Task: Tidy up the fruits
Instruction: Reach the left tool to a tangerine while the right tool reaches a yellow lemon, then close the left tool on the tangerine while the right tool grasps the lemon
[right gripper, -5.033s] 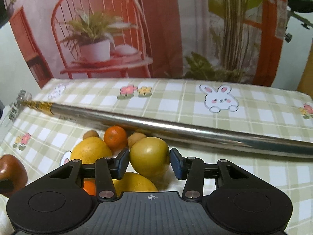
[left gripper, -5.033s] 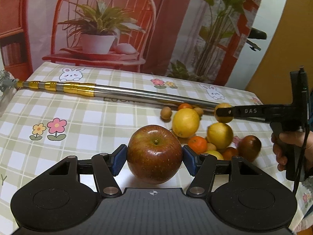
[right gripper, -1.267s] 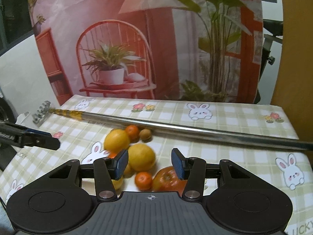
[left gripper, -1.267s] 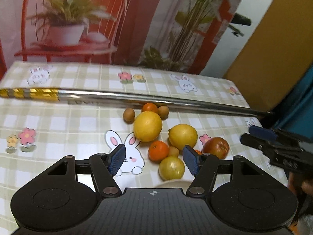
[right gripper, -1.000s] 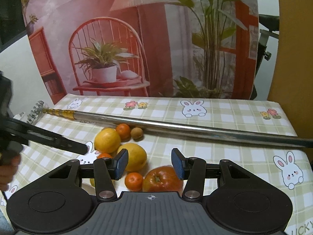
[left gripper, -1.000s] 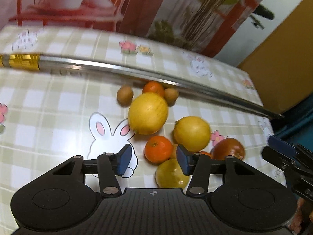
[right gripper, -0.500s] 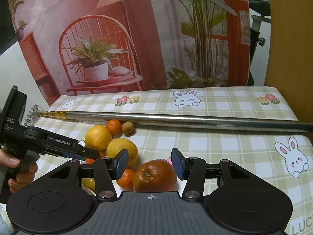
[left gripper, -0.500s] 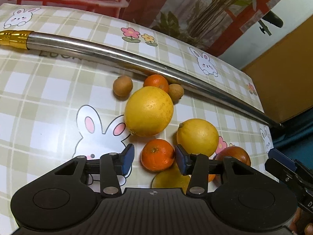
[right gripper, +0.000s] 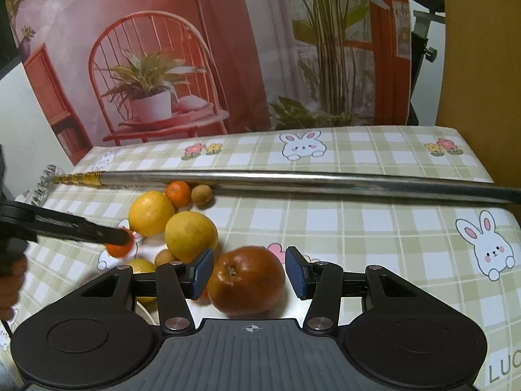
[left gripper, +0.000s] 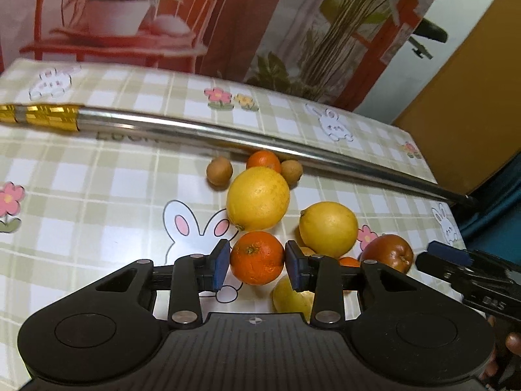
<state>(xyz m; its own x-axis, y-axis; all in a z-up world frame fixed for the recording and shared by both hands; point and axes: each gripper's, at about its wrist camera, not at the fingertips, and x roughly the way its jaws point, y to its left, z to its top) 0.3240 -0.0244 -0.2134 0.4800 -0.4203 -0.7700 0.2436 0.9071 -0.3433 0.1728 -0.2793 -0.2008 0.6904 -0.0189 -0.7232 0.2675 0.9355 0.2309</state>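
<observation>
Left wrist view: the left gripper (left gripper: 257, 264), whose jaws have just been closing, clamps a small orange (left gripper: 257, 257) at lower centre. The right gripper (right gripper: 249, 273) straddles the red apple (right gripper: 246, 280) unclamped. The fruit pile beside the metal pole (left gripper: 228, 135) looks largely unsorted.

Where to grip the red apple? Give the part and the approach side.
Grip the red apple across its rounded flanks at the widest girth, coming from the near side, angled down. Its stem dimple faces that way, and the lemon crowds the far left.
</observation>
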